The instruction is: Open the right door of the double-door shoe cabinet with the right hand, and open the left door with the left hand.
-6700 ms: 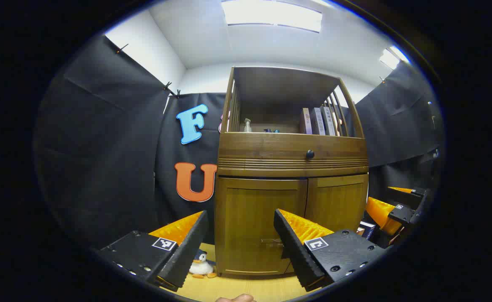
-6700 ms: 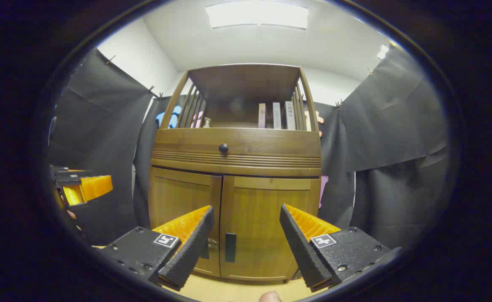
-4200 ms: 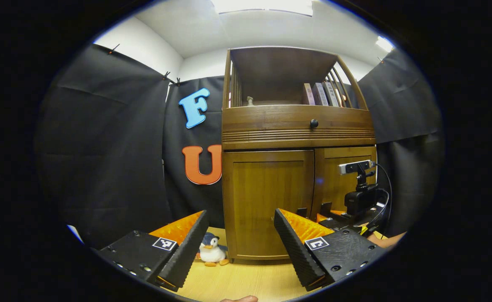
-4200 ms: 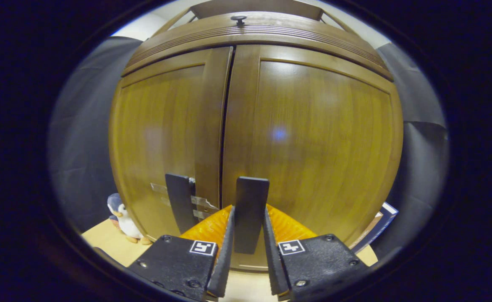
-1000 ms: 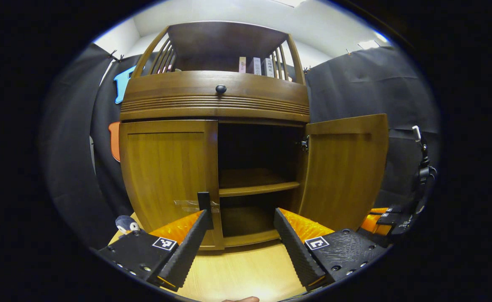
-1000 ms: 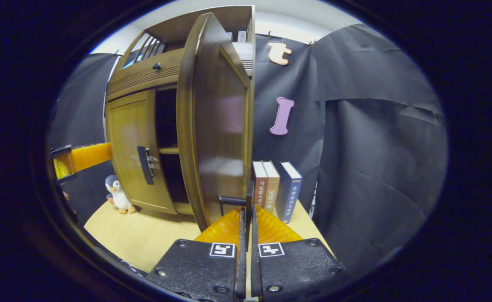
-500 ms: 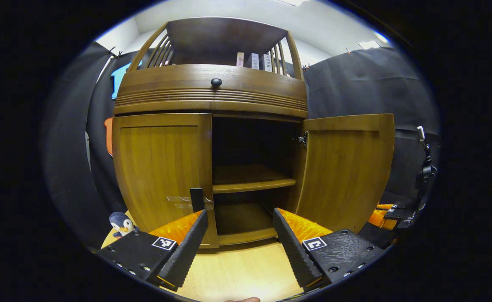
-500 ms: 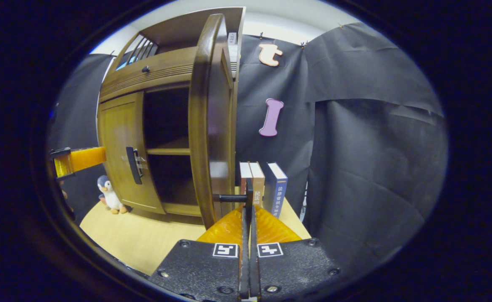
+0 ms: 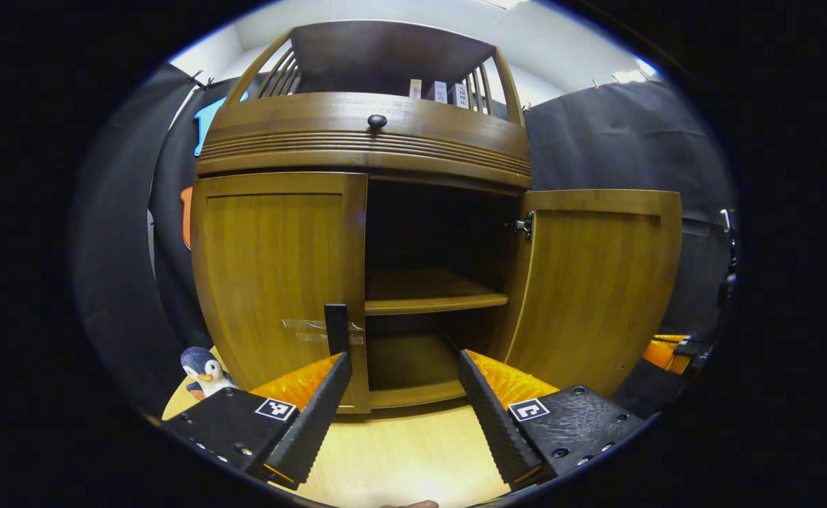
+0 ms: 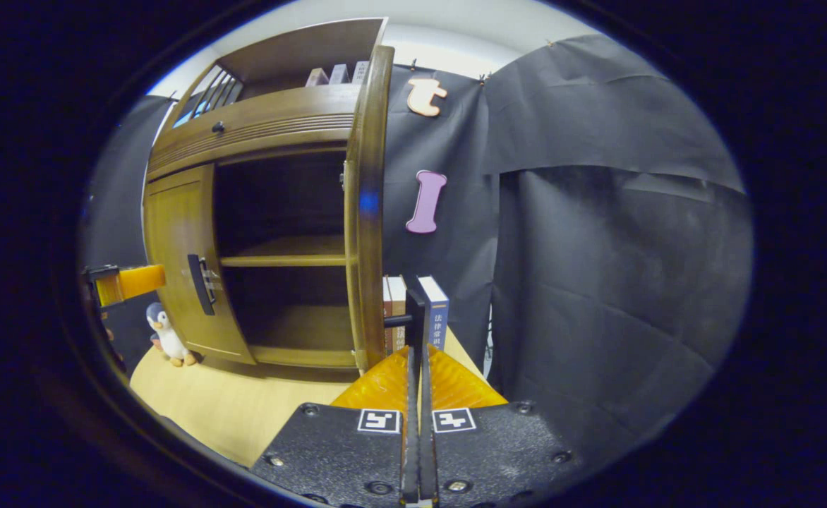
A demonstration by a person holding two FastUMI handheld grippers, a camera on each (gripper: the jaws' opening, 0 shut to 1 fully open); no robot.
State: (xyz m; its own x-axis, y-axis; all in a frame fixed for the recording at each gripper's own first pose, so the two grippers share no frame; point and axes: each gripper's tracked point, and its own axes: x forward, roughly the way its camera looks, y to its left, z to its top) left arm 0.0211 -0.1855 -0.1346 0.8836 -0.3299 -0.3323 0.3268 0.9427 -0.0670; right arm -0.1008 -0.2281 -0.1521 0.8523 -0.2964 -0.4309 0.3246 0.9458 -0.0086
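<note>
In the left gripper view the wooden shoe cabinet (image 9: 364, 134) has its left door (image 9: 272, 268) closed, a dark handle (image 9: 336, 327) near that door's inner edge. My left gripper (image 9: 403, 384) is open a short way in front of the cabinet, its left finger just below that handle and touching nothing. The right door (image 9: 597, 282) stands swung wide, baring the inner shelf (image 9: 427, 300). In the right gripper view that right door (image 10: 365, 212) is edge-on, and my right gripper (image 10: 415, 356) is shut on its handle (image 10: 415, 314). The left door (image 10: 173, 261) shows there too.
A toy penguin (image 9: 200, 370) stands on the wooden floor (image 9: 399, 451) left of the cabinet. Three books (image 10: 429, 310) stand upright behind the open right door against the black cloth wall. A drawer knob (image 9: 377, 121) and more books sit higher on the cabinet.
The right door has swung wider with my right gripper still shut on its handle. The left gripper has crept a little nearer to the left door's handle and stays open.
</note>
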